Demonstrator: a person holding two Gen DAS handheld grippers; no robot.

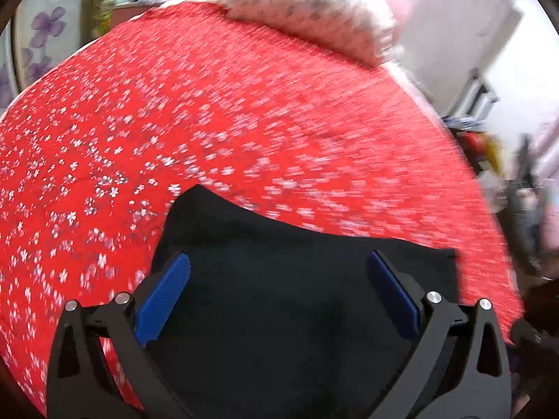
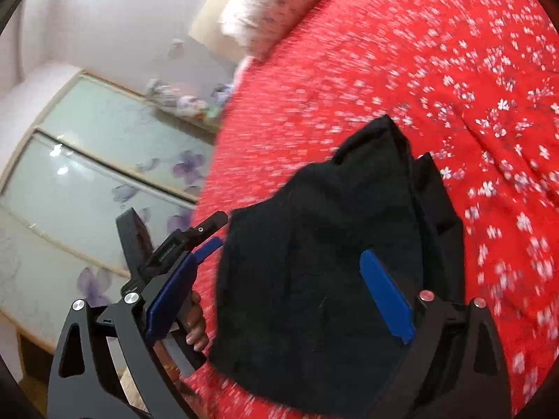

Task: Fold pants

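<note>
The black pants [image 1: 279, 296] lie in a folded bundle on the red flowered bedspread [image 1: 209, 122]. My left gripper [image 1: 277, 293] is open, its blue pads [image 1: 164, 300] spread wide above the black cloth, holding nothing. In the right wrist view the pants [image 2: 314, 262] form a compact stack with layered edges at the upper right. My right gripper [image 2: 279, 296] is open over the bundle, holding nothing. The left gripper [image 2: 181, 244] and the hand holding it show at the bundle's left edge. Both views are motion-blurred.
A pale patterned pillow [image 1: 314, 10] lies at the head of the bed. A wardrobe with purple flower panels [image 2: 104, 174] stands beside the bed. Clutter sits on the floor [image 1: 489, 146] past the bed's right edge.
</note>
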